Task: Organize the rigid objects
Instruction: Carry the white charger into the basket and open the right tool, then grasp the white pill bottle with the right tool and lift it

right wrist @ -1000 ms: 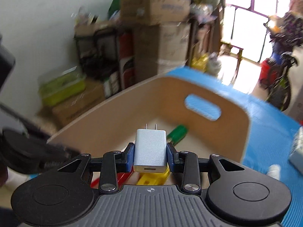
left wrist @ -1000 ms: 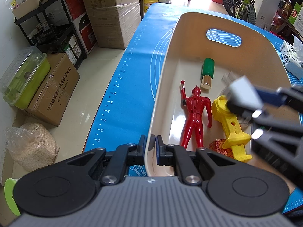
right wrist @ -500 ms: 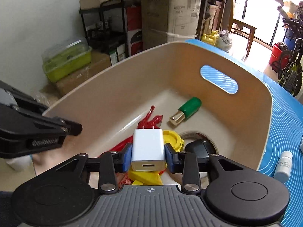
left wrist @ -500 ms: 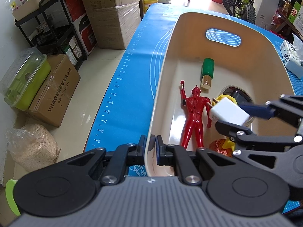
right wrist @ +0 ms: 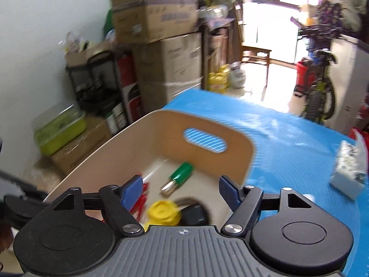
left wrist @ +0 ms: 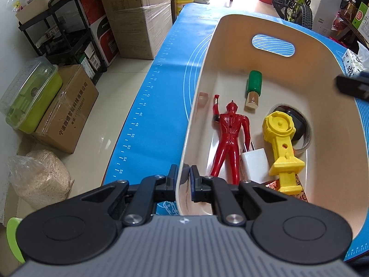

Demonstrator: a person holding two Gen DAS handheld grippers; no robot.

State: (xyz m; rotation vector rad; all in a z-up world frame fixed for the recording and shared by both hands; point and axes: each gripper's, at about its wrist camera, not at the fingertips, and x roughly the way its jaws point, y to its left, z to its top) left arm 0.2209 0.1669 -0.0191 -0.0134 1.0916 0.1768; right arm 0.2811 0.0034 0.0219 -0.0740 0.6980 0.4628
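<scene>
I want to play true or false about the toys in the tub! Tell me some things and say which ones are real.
1. The white charger lies in the tub between the red figure and the yellow toy. True.
2. The right gripper holds the charger. False: its jaws are wide apart with nothing between them.
3. The left gripper pinches the tub's near wall. True.
4. The green-capped tube stands upright. False: it lies on its side on the tub floor.
5. The red figure lies outside the tub on the blue mat. False: it lies inside the tub.
</scene>
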